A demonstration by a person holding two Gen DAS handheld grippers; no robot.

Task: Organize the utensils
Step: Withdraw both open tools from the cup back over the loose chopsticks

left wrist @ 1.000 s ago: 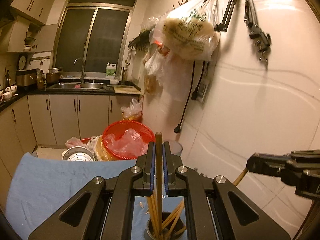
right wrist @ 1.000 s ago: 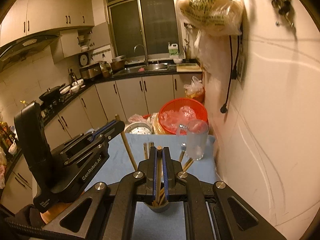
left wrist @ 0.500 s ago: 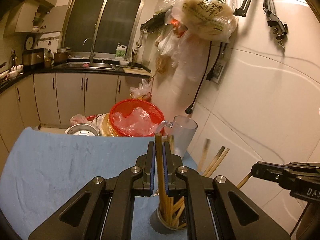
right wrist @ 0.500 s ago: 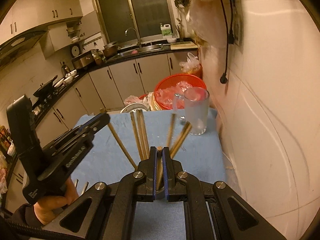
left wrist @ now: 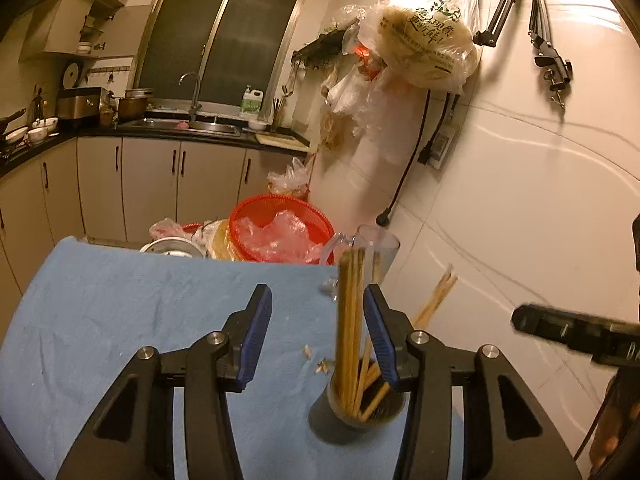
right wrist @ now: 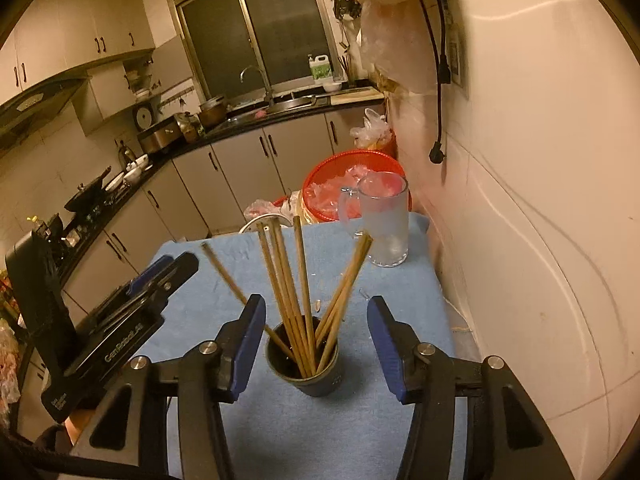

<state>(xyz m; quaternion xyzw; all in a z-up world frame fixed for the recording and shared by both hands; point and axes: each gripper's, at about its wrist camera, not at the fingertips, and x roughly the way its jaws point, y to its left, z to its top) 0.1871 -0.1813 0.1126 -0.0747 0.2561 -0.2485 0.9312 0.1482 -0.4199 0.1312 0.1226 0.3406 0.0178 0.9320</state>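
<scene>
Several wooden chopsticks (right wrist: pixel 298 292) stand fanned out in a dark cup (right wrist: pixel 308 364) on the blue cloth (right wrist: pixel 280 432). My right gripper (right wrist: pixel 316 344) is open and empty, its jaws on either side of the cup. My left gripper (left wrist: pixel 318 334) is open and empty. In its view the cup (left wrist: pixel 360 412) sits under the right finger and the chopsticks (left wrist: pixel 348 320) rise between the fingers, blurred. The left gripper also shows in the right wrist view (right wrist: pixel 160 276), to the left of the cup.
A frosted glass mug (right wrist: pixel 384 220) stands at the far right of the cloth by the white wall. Behind the table's far edge are a red basket (right wrist: pixel 344 176) with plastic and a metal pot. Small crumbs (left wrist: pixel 316 360) lie on the cloth.
Both grippers opened and let go of their chopsticks, which now stand loose in the cup. Both grippers drew back, so the cup shows more fully.
</scene>
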